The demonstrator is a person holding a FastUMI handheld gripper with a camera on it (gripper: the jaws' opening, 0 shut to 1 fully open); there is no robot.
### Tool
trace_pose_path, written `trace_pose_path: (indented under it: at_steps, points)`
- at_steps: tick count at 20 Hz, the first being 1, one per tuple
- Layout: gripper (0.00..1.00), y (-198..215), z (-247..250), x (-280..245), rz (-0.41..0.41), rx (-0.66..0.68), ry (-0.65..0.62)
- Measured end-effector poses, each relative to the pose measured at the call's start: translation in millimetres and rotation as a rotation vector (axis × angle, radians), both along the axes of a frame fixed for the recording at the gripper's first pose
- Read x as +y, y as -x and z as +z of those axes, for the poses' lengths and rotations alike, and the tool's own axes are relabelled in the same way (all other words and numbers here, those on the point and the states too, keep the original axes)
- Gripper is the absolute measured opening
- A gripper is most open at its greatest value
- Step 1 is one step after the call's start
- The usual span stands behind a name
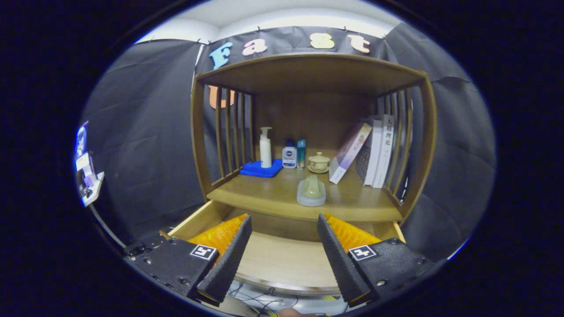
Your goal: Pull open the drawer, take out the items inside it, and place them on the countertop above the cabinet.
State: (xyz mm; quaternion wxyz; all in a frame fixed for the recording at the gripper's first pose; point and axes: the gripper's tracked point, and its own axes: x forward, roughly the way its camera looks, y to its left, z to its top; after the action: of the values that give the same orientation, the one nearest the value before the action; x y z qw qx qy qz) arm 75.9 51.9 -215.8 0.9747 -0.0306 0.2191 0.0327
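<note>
Gripper (284, 229) held wide, nothing between fingers, hanging over open drawer (286, 264) and looking slightly down into it. Drawer pulled out toward camera, below countertop (352, 202). Visible drawer floor bare wood between the fingers; no item seen there. Corners behind each finger hidden, so cannot tell whether anything lies left.

Pale green lidded jar (311, 191) on countertop near front edge, just beyond fingers, roughly centred between them. Probably the item from the drawer, already placed. Task looks nearly done or done, judging by the bare floor.

Step in hand, as a guess: check drawer for leftovers, otherwise back off. To do well: tilt to see the hidden corners first; keep fingers spread; lift above countertop lip before moving forward; avoid nudging jar, close to edge. For any further item, set down beside jar, not against it, and further in from edge.

Jar orientation: upright, long axis vertical, knob up, base flat on wood. Squat and round, so no clear facing direction. Drawer long axis runs side to side, slides front to back, front toward camera.

Rest of shelf, well behind jar: pump bottle (265, 147) on blue pad (261, 168), small white bottle (289, 157), teal tube (301, 154), lidded cup (318, 162) on saucer, books (374, 152) leaning at the far side. All apart from jar.
</note>
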Motion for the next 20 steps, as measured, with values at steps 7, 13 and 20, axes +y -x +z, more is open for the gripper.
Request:
trace_pose_path:
  at_steps: [7,13,20]
  points:
    - [0.96,46,-45,22,-0.02,-0.014,0.039]
    - [0.96,72,-83,16,-0.071,0.01,0.059]
    - [0.97,79,-117,8,-0.111,0.027,0.091]
